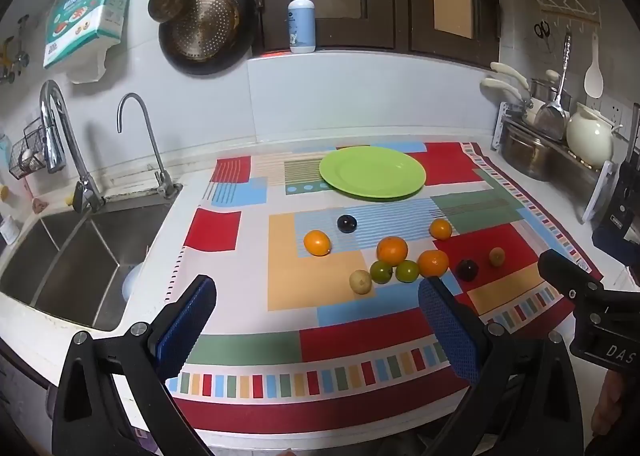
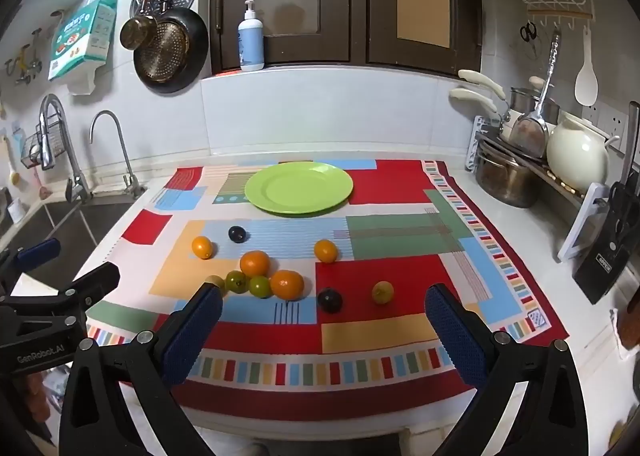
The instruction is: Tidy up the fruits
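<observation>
An empty green plate (image 1: 372, 171) (image 2: 299, 187) sits at the back of a patterned cloth (image 1: 248, 348) (image 2: 380, 183). Loose fruit lies in front of it: several oranges, such as one on the left (image 1: 317, 242) (image 2: 202, 247), two dark plums (image 1: 346, 223) (image 2: 329, 300), two green fruits (image 1: 407, 270) (image 2: 260, 286) and small yellowish fruits (image 1: 360, 282) (image 2: 383, 292). My left gripper (image 1: 316, 320) is open and empty above the cloth's near left part. My right gripper (image 2: 324, 330) is open and empty above the near edge, to the right.
A steel sink (image 1: 72, 268) with two taps lies left of the cloth. A dish rack with pots and a white jug (image 2: 576, 155) stands at the right. A knife block (image 2: 608, 260) is at the right edge. Pans hang on the back wall (image 1: 204, 27).
</observation>
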Tool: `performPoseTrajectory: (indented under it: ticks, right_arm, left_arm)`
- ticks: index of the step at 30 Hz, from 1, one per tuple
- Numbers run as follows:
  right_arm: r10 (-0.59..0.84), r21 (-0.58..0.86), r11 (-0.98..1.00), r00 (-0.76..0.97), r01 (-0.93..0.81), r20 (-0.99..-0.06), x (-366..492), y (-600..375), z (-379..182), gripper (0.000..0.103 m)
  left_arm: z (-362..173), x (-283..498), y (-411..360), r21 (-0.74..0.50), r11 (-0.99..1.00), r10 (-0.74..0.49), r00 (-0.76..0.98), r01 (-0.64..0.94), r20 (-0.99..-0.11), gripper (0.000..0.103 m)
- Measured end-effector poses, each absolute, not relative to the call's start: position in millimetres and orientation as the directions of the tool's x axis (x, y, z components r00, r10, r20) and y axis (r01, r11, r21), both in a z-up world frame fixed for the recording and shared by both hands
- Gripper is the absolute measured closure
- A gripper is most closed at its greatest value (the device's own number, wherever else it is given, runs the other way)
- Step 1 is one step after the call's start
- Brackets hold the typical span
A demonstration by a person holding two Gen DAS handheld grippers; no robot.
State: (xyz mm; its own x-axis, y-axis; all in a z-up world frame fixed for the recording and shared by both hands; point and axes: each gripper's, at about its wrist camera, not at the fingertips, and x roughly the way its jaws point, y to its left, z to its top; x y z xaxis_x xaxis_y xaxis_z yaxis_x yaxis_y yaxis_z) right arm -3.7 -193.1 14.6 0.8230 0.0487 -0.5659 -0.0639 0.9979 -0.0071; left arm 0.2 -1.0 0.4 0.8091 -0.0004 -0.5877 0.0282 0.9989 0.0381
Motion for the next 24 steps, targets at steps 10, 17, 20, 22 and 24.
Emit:
performPoseTrajectory:
  ticks: [10, 17, 20, 22, 24]
  right_arm:
    - [0.046, -0.013, 0.998, 0.825, -0.064, -0.563, -7, -189, 15, 0.001]
    - [0.049, -0.009, 0.998, 0.825, -0.065, -0.563, -6, -193, 14, 0.001]
    - [0.048, -0.009, 0.998, 0.827, -0.064, -0.560, -7, -195, 15, 0.001]
    - [0.047, -0.009, 0.998, 0.828, -0.063, -0.559, -7, -195, 15, 0.001]
    - [0.047, -0.008, 0.998, 0.828, -0.062, -0.558, -7, -195, 15, 0.001]
  left_arm:
    - [0, -3, 4, 0.015, 0.999, -0.018, 0.815, 0.032, -0.580, 0.000]
    - [4, -5, 1, 0.023, 0.999, -0.011, 0.820, 0.029, -0.573, 0.000]
    - [5, -6, 0, 0.026, 0.999, -0.008, 0.823, 0.028, -0.568, 0.000]
    - [6, -6, 0, 0.026, 0.999, -0.009, 0.824, 0.029, -0.567, 0.000]
    - [7, -6, 0, 0.027, 0.999, -0.008, 0.825, 0.028, -0.566, 0.000]
